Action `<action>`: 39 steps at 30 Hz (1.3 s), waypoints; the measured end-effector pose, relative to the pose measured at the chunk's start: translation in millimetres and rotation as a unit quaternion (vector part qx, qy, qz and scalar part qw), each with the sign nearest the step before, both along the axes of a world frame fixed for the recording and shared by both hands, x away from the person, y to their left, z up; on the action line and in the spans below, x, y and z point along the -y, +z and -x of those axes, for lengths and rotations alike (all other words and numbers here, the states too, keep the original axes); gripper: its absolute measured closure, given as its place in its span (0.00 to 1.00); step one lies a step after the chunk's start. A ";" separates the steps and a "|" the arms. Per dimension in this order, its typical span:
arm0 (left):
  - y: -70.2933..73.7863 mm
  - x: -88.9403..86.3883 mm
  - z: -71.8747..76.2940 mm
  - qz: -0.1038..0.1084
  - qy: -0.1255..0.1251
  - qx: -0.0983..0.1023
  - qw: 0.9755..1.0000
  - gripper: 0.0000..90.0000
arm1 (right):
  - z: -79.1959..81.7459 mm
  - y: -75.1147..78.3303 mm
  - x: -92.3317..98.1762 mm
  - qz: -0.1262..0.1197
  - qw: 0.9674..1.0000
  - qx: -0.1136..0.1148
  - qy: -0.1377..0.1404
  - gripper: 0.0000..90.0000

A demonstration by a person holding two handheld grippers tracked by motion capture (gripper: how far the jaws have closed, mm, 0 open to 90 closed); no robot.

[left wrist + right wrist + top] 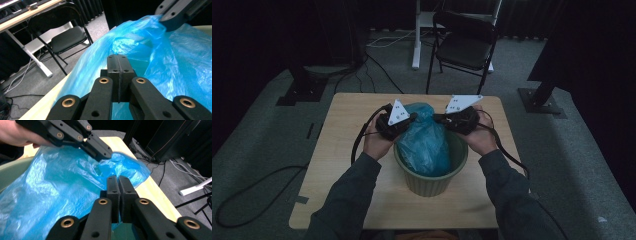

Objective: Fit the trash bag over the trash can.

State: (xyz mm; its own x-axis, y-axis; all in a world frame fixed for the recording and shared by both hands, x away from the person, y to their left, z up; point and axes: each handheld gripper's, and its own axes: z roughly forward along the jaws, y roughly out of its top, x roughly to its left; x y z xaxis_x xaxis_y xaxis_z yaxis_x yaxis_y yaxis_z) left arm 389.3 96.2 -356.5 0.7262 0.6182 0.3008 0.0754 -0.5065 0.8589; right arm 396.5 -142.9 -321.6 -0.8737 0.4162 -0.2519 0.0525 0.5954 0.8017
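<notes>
Bulging from the green bin, the crinkled blue bag gleams — both grippers' jaws pinch it.

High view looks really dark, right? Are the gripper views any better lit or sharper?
High view: dim and underexposed, the room's edges nearly black, though the blue bag in the green bin still reads. Left gripper view: brighter, bag film sharp with soft sheen, the folding chair slightly soft. Right gripper view: well lit, glare on the bag's wrinkles, table edge blurred.
</notes>
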 end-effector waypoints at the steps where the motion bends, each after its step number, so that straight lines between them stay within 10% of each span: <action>1: 0.0 0.0 0.0 0.000 0.000 0.000 1.000 1.00 | 0.0 0.0 0.0 0.000 1.000 0.000 0.000 0.99; 17: -7.9 -25.6 -8.0 0.005 0.042 -0.022 0.999 1.00 | -3.6 -13.6 32.3 0.030 0.998 -0.021 -0.048 1.00; 39: -13.1 -54.9 -19.6 0.028 0.097 -0.048 0.994 1.00 | -2.1 -20.7 93.6 0.010 0.993 -0.037 -0.111 1.00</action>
